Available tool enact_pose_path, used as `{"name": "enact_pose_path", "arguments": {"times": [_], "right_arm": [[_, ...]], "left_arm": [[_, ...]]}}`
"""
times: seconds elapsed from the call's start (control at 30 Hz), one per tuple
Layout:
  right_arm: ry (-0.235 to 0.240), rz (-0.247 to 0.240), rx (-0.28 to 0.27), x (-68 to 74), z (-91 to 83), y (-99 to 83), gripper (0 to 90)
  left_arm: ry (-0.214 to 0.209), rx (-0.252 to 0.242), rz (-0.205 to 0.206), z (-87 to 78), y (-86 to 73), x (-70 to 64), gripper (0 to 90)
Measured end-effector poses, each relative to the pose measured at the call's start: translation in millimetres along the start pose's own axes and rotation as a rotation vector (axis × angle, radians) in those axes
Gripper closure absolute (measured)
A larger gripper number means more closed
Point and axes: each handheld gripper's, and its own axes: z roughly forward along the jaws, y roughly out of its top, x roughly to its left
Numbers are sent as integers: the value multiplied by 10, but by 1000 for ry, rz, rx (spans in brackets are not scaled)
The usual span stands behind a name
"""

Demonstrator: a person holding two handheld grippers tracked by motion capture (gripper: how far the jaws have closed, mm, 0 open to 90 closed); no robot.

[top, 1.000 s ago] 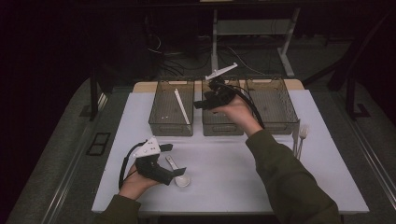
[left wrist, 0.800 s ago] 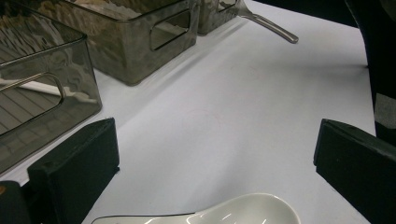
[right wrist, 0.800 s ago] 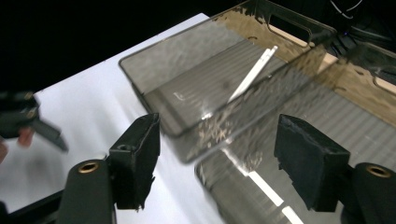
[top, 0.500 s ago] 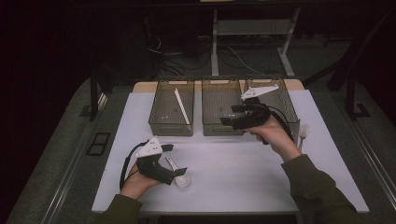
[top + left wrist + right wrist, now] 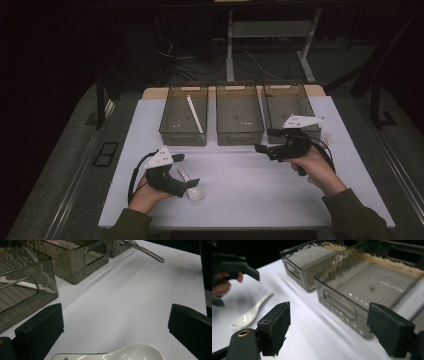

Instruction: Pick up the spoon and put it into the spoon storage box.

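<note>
We held the left hand-held gripper (image 5: 112,333) wide open over the white spoon (image 5: 120,355) lying flat on the worktop (image 5: 250,195). The right hand-held gripper (image 5: 265,141) hung open and empty near the bins. Best to lower squarely, then close on the handle.

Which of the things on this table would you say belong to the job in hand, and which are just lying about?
In the job:
- white spoon, between the open jaws of the left gripper
- left bin, holding a white stick
- middle bin
- right bin
- right gripper, open, holding nothing

Lying about:
- metal utensil on the mat
- cables on the floor behind the table
</note>
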Motion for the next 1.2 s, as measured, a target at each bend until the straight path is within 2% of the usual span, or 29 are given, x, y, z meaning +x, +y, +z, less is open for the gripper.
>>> {"name": "enact_pose_path", "arguments": {"times": [0.1, 0.23, 0.43, 0.53, 0.67, 0.87, 0.93, 1.03, 1.07, 1.2], "right_arm": [[-34, -6, -3, -5, -78, -125, 186], [-63, 17, -16, -29, -212, -319, 186], [-77, 15, -29, -71, -445, -614, 181], [-99, 23, -31, -100, -555, -758, 181], [-127, 66, -45, -133, -642, -918, 181], [-156, 53, -26, -116, -717, -1116, 181], [-149, 49, -21, -97, -740, -1158, 181], [-138, 56, -17, -71, -767, -1195, 181], [-137, 52, -20, -71, -769, -1197, 181], [-134, 57, -20, -75, -756, -1192, 181]], "left_arm": [[5, 2, 1, -18, -7, 1, 0], [11, 2, 1, -41, -18, 1, 0], [16, 5, 3, -43, -16, 10, 0], [20, 11, 6, -40, -13, 9, 0], [21, 9, -1, -35, -17, 15, 0], [35, 21, -3, -69, -27, 25, 43], [46, 28, -1, -89, -28, 23, 103], [48, 46, 7, -112, -26, 23, 255], [49, 48, 2, -118, -29, 22, 344], [25, 77, -2, -152, -39, 41, 598]]}}
